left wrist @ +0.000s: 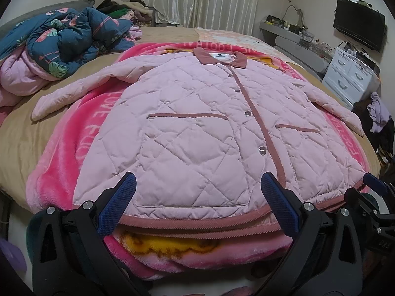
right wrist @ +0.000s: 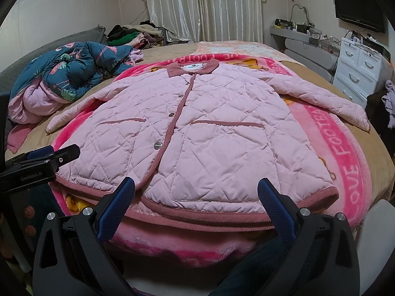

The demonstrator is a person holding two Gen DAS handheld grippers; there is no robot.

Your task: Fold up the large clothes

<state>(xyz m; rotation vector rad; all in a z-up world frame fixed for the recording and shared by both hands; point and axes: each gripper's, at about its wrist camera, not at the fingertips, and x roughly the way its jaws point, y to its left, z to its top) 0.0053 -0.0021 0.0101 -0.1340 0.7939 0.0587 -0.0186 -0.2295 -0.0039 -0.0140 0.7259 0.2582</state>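
A pink quilted jacket [left wrist: 197, 123] with dark pink trim lies flat and buttoned on a pink blanket [left wrist: 81, 133], collar at the far side, both sleeves spread outward. It also shows in the right wrist view [right wrist: 205, 128]. My left gripper [left wrist: 197, 192] is open, its blue pads either side of the left half of the hem, just above the cloth. My right gripper [right wrist: 197, 192] is open over the right half of the hem. The right gripper also shows at the right edge of the left wrist view [left wrist: 375, 187], and the left gripper at the left edge of the right wrist view [right wrist: 47, 157].
The blanket [right wrist: 345, 162] lies on a tan-covered bed [left wrist: 22, 133]. A crumpled blue flamingo quilt [left wrist: 61, 42] sits at the far left. A clothes pile [left wrist: 123, 9] lies by the curtains. White drawers [left wrist: 350, 74] and a wall TV [left wrist: 358, 24] stand to the right.
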